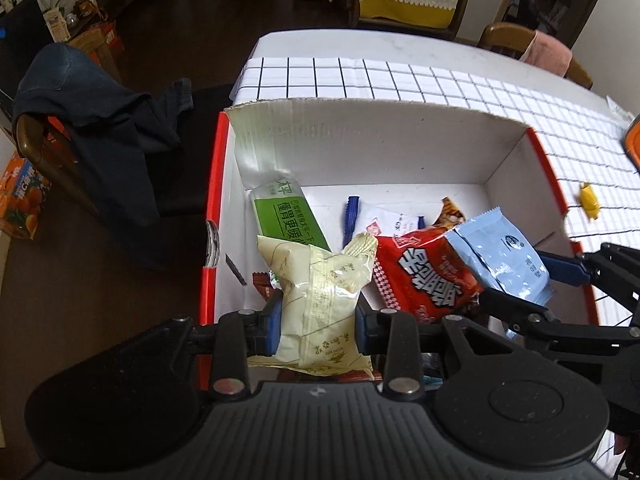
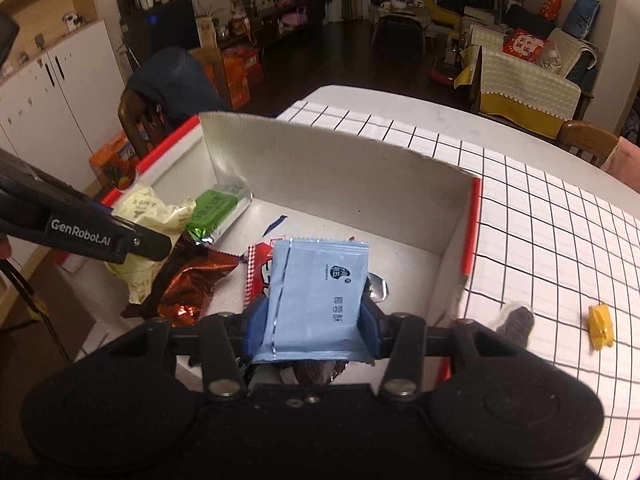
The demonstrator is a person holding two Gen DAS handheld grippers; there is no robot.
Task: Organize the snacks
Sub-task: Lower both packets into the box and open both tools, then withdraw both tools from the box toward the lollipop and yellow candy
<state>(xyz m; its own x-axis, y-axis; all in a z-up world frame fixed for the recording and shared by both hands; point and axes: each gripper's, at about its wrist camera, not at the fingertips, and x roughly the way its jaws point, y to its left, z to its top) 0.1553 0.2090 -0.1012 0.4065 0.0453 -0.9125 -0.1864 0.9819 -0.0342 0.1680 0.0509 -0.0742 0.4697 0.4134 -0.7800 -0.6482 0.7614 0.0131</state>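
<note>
A cream snack packet (image 1: 316,300) is pinched between the blue pads of the left gripper (image 1: 317,320), whose jaws press on both of its sides, and it hangs over the near left part of the white box (image 1: 360,140) with the red rim. Just right of it, a light blue sachet (image 2: 316,300) is clamped upright in the right gripper (image 2: 314,326), the jaws closed against its two edges, also above the near part of the box. Inside the box, a red snack bag (image 1: 424,276) with bold white characters lies on the floor beneath and between the two held packets. A green bar pack (image 1: 288,212) leans in the far left corner of the box, and a blue-ended white wrapper (image 1: 360,216) lies toward the middle of the box floor. In the right wrist view a shiny copper-brown foil bag (image 2: 192,284) lies crumpled at the near left of the box, below the left gripper's arm. The box sits on a tabletop covered by a white cloth with a black grid (image 2: 560,240). On that cloth, to the right of the box, a small yellow candy (image 2: 600,326) rests apart, with a blurred grey-brown piece (image 2: 518,322) between it and the box wall. Left of the box, off the tabletop, a dark garment (image 1: 92,120) hangs over a wooden chair.
</note>
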